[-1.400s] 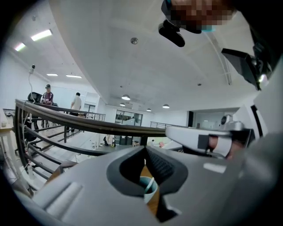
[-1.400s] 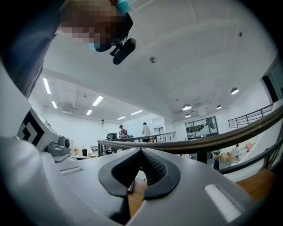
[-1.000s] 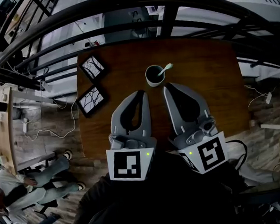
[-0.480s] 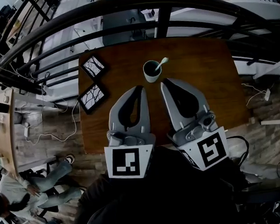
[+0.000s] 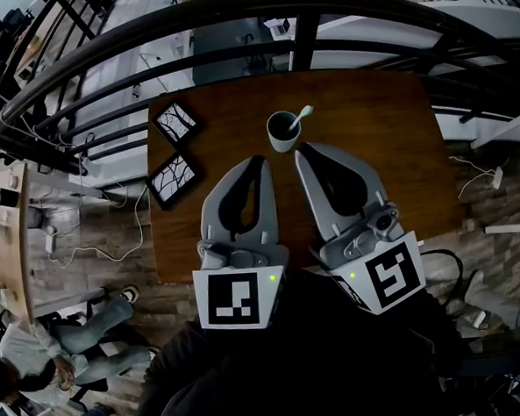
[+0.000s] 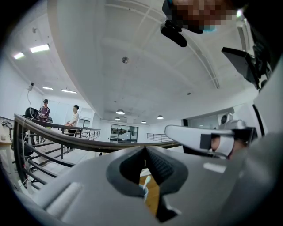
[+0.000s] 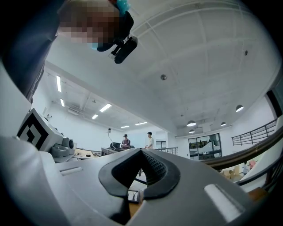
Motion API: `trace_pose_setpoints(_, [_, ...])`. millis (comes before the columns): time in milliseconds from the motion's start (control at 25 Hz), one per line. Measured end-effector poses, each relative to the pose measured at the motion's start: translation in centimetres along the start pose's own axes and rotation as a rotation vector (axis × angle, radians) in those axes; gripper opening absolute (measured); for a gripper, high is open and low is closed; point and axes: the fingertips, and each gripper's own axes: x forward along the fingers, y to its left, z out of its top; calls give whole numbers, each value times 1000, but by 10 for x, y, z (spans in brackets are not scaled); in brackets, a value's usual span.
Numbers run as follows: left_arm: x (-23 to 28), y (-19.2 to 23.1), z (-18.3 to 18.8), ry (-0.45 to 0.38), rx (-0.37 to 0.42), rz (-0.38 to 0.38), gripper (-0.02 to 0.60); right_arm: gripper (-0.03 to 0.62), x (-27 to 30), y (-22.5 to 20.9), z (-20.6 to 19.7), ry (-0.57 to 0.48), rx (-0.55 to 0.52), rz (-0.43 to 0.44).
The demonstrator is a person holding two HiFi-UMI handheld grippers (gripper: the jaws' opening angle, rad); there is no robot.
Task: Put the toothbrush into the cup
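**A:** What fills the view from the head camera?

**B:** A dark wooden table [image 5: 371,152], seen steeply from above. Two grey grippers hang over its near half, the left gripper [image 5: 259,161] and the right gripper [image 5: 302,152]. Each has its jaws pressed together at the tips, with nothing between them.

**A:** What else is on the table?

**B:** Two small framed pictures [image 5: 172,180] lie near the left edge, well apart from everything else. Just past the gripper tips stands a small pale cup [image 5: 282,133] with a dark inside.

**A:** Where is the toothbrush?

**B:** The toothbrush [image 5: 300,118] stands inside the cup, so the task looks done.

**A:** What could go wrong from here?

**B:** Both sets of tips are near the cup. A forward nudge, most likely from the right gripper, could tip the cup or knock the leaning brush out.

**A:** How does the brush look?

**B:** It is slim and pale. It leans on the cup's right rim, with one end poking up and out to the right. That end seems slightly wider, perhaps the head, but it is too small to be sure.
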Motion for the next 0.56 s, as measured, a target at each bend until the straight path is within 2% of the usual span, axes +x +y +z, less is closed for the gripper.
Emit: trace_pose_setpoints(560, [6,-3,-3,3,-5,-2,8,0,1,-6,-3,4,-6,2])
